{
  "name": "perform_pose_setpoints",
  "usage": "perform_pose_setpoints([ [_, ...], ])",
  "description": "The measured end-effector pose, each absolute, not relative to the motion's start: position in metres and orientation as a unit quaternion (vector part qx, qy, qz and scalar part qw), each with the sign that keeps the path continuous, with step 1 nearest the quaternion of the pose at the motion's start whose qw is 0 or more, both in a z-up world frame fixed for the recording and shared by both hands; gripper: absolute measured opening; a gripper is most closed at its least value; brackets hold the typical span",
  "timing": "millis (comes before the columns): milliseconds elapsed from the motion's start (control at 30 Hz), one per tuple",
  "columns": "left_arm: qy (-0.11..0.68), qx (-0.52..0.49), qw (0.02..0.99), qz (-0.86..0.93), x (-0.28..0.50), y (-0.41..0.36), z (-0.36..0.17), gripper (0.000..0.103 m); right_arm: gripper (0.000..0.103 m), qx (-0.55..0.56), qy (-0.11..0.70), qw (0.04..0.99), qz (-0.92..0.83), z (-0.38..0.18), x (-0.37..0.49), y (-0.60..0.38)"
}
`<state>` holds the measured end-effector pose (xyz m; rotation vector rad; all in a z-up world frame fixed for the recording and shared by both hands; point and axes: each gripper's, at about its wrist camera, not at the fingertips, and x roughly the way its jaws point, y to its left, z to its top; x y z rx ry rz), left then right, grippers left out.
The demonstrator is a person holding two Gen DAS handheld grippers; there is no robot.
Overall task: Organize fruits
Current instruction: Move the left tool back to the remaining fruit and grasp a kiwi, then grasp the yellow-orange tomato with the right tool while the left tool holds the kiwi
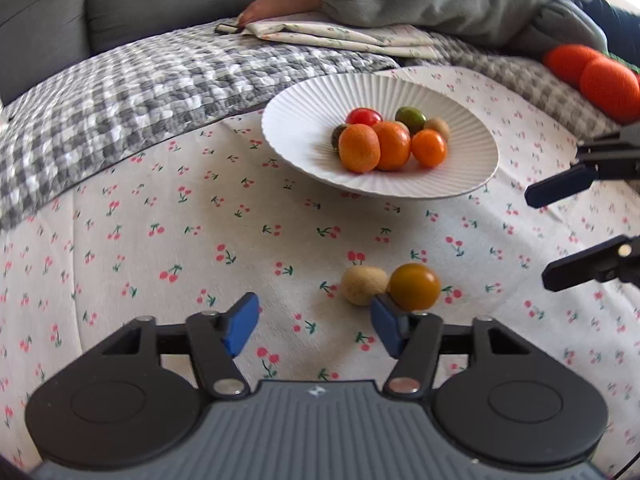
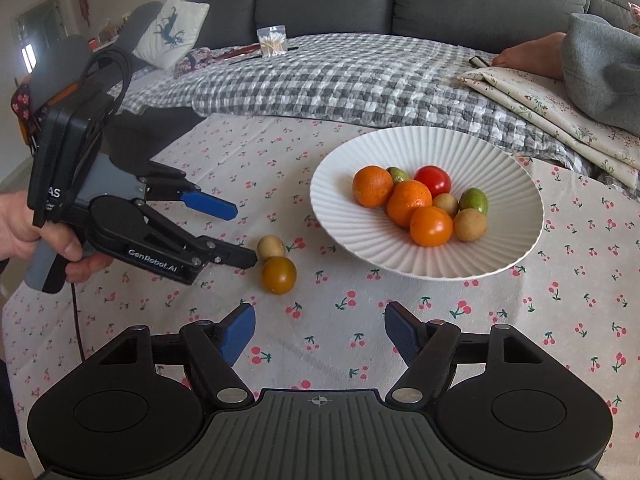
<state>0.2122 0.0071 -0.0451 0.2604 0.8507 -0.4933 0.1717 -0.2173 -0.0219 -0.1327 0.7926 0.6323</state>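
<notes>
**Two fruits left outside the plate**

Gathered already on the ribbed white plate (image 2: pixel 516 240): oranges, a red tomato, green and tan fruits, heaped at the centre where the dish dips. Still loose on the cherry-print cloth (image 2: pixel 360 332), just beside the plate's near rim: a tan round fruit (image 2: pixel 270 246) and a brownish-orange tomato (image 2: pixel 279 275), touching each other. Probably next to be lifted, judging by where both tools aim.

Left gripper (image 2: pixel 240 236) held by a hand (image 2: pixel 36 236) at the pistol handle, angled downward, jaws partly apart and nothing pressed between them; lower finger tip right at the tan fruit, upper blue pad above and apart. From the left wrist view, that pair sits off toward the right-hand pad rather than centred in the gap, so some sideways shift seems needed before closing.

Right gripper (image 2: pixel 320 334) tilted down toward the cloth, jaws wide, empty, short of the tomato and facing the plate.
</notes>
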Motion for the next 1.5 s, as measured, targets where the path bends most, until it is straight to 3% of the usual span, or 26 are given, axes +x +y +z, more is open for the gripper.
perform_pose_setpoints([
  [267,0.384,0.180,0.860,-0.283,0.215,-0.018,-0.053,0.056,0.073,-0.072,0.384,0.868,0.305,-0.027,0.173,-0.212],
  [333,0.381,0.184,0.859,-0.289,0.215,-0.022,-0.054,0.048,0.073,-0.075,0.386,0.868,0.305,-0.028,0.174,-0.211],
  [400,0.380,0.180,0.858,-0.296,0.213,-0.024,-0.054,0.030,0.073,-0.075,0.386,0.868,0.304,-0.029,0.174,-0.211],
  [467,0.381,0.179,0.859,-0.292,0.210,-0.024,-0.053,0.026,0.073,-0.075,0.386,0.868,0.303,-0.030,0.174,-0.211],
  [1233,0.420,0.061,0.881,-0.209,0.195,0.058,-0.039,0.026,0.072,-0.009,0.398,0.871,0.288,-0.054,0.191,-0.184],
  [1333,0.422,0.065,0.880,-0.209,0.194,0.058,-0.040,0.026,0.067,-0.013,0.398,0.869,0.294,-0.056,0.194,-0.176],
  [1500,0.425,0.060,0.880,-0.203,0.192,0.061,-0.041,0.026,0.051,0.007,0.403,0.867,0.294,-0.063,0.206,-0.160],
])
